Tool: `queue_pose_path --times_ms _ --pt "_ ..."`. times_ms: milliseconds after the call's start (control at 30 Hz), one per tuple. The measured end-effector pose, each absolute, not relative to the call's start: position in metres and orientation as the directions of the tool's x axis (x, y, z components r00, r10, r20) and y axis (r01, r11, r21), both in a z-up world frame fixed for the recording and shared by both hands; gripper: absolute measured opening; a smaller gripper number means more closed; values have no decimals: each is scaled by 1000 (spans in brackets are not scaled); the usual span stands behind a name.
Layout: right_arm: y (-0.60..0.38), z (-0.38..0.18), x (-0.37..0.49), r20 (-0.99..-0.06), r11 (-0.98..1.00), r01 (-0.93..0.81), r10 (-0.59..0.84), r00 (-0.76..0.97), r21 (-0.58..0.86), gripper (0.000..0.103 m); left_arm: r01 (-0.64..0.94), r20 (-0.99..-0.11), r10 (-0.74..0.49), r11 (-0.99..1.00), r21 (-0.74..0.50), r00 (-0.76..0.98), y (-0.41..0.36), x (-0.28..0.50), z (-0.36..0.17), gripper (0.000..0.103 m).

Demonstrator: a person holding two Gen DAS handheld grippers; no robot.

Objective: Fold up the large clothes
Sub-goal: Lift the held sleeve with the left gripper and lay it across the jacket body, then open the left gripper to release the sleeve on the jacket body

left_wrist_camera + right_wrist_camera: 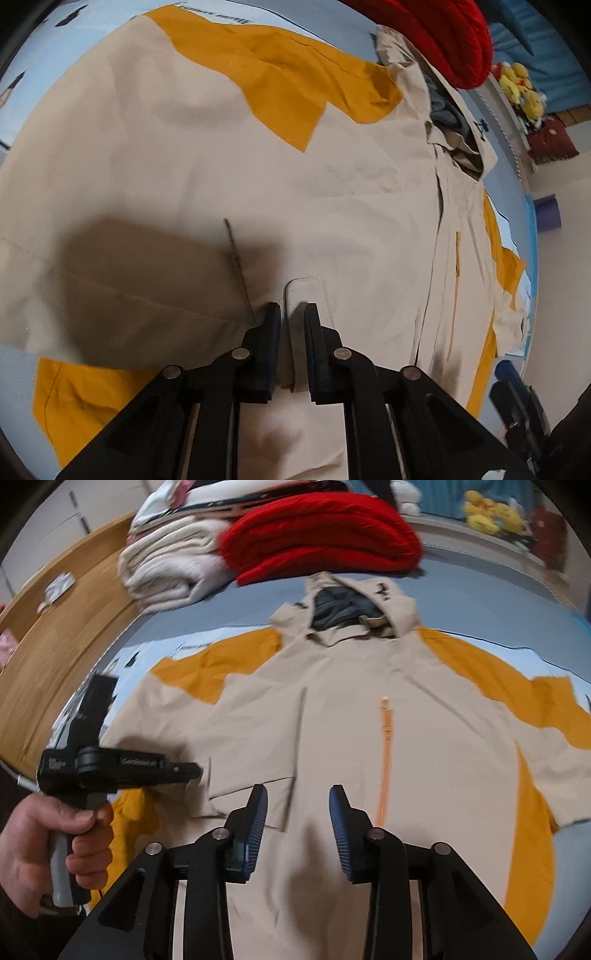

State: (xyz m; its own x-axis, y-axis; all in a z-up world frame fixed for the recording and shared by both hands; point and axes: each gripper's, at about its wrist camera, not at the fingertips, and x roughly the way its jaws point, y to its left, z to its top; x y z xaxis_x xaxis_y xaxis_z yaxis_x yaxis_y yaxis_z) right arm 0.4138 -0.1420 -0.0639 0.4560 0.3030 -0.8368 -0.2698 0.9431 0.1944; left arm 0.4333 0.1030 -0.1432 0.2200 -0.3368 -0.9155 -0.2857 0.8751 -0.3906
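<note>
While I look down both wrists: 1 jacket (332,720), spread flat on the bed (480,602).
Left gripper (291,314): clamped on 1 cuff tab (306,291) of the jacket.
Right gripper (297,794): jaws apart over the jacket's hem, gripping nothing.
Folded piles beyond the jacket's hood: 2, red blanket (321,535) and cream blanket (170,565).

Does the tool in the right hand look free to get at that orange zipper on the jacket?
Probably yes. The right tool hovers open over the beige jacket, and the orange zipper lies uncovered just beside its fingers. The left tool is off to the other side.
</note>
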Motion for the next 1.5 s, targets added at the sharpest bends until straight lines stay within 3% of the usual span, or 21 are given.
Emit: queue_pose_path --times_ms 100,333,367,400,633,700,767,833,867,933,1033,1100,1167,1300,1500 --pt "-136 -69 416 -841 936 -292 313 442 195 38 -291 -922 -320 880 -374 219 105 432 -142 17" --pt "-133 -76 415 -850 929 -311 322 417 200 38 -336 -921 -341 859 -387 189 111 433 -157 17" --pt "-132 -76 415 -850 928 -313 324 416 200 38 -324 -917 -348 859 -396 197 110 434 -156 13" --pt "-132 -76 415 -850 928 -315 325 415 201 39 -313 -912 -354 859 -404 206 109 434 -155 1" --pt "-127 -78 410 -850 918 -342 338 403 203 46 -109 -758 -560 776 -621 335 85 439 -109 0" --pt "-124 -78 408 -848 912 -353 347 401 207 46 -71 -756 -561 786 -615 336 72 439 -101 0" --pt "-121 -79 407 -849 909 -363 351 395 206 47 -96 -813 -480 840 -534 329 71 439 -103 0" --pt "-118 -80 406 -852 908 -369 348 392 201 47 -178 -880 -369 884 -431 300 81 441 -116 13" --pt "-117 -81 405 -853 907 -371 347 389 200 47 -221 -895 -347 884 -413 281 89 441 -125 33" --pt "-117 -82 405 -857 907 -373 344 384 197 47 -330 -911 -336 855 -401 237 107 440 -144 38" --pt "-117 -85 405 -859 905 -376 346 378 199 47 -366 -890 -404 811 -456 212 117 438 -164 30" --pt "-117 -87 405 -860 903 -378 348 373 202 47 -349 -880 -425 809 -474 210 114 441 -166 11" --pt "-115 -87 406 -859 900 -385 353 370 204 47 -310 -853 -467 795 -521 235 108 442 -160 0" --pt "-112 -86 406 -854 890 -404 368 368 210 48 -170 -779 -541 775 -608 318 89 450 -122 0" --pt "-109 -83 403 -842 879 -444 368 394 177 58 26 -645 -699 684 -729 308 50 454 -90 0"
